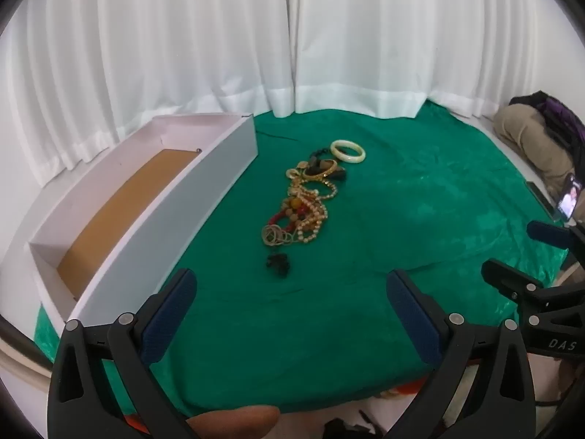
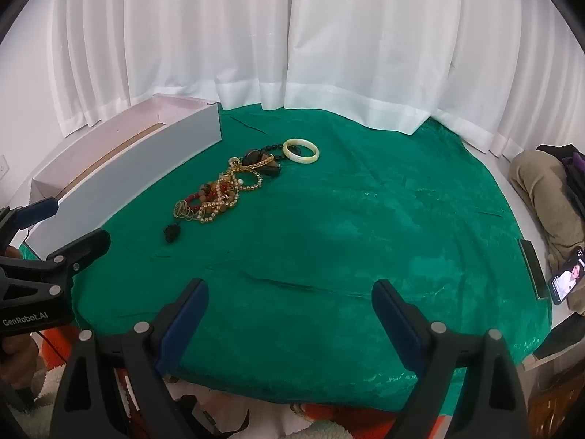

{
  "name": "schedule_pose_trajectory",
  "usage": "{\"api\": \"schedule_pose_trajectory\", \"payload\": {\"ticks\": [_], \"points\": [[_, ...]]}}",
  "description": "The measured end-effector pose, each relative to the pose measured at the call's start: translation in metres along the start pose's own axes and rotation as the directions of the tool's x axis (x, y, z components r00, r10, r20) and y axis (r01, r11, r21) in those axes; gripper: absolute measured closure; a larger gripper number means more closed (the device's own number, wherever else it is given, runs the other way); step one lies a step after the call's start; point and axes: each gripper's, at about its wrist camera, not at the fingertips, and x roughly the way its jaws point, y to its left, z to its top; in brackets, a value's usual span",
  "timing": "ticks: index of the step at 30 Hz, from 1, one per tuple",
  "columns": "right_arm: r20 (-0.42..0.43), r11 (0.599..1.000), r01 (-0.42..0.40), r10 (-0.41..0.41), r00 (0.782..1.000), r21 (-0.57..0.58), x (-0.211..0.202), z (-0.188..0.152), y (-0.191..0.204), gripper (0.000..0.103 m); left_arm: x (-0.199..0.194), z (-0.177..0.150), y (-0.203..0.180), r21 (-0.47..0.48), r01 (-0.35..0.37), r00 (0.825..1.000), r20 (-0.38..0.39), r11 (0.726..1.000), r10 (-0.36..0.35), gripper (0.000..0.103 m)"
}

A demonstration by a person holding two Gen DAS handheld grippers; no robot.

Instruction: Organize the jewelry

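Both tongs hang over the near edge of the green cloth (image 2: 347,219), each with its blue-padded jaws wide apart and nothing between them: the left tongs (image 1: 290,292) and the right tongs (image 2: 290,300). The jewelry pile (image 1: 303,205) lies well ahead of them in the middle of the cloth, a tangle of gold chains, pearl strands and red beads. A pale bangle (image 1: 348,151) sits at its far end, a small black piece (image 1: 278,264) just apart at the near end. Left of the pile stands a long white box (image 1: 190,197) with a brown floor, open on top. White curtains (image 1: 292,36) hang behind. At the far right lie a lit phone (image 2: 566,280) and bundled clothes (image 2: 544,190).
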Motion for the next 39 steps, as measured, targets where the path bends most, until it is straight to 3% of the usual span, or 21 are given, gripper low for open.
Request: {"api": "schedule_pose_trajectory", "payload": {"ticks": [39], "points": [[-0.004,1.000,-0.003,0.003,1.000,-0.007,0.0047,-0.0017,0.0022,0.010,0.0017,-0.0009,-0.0020,0.022,-0.026,1.000,-0.007,0.999,0.026,0.000]]}}
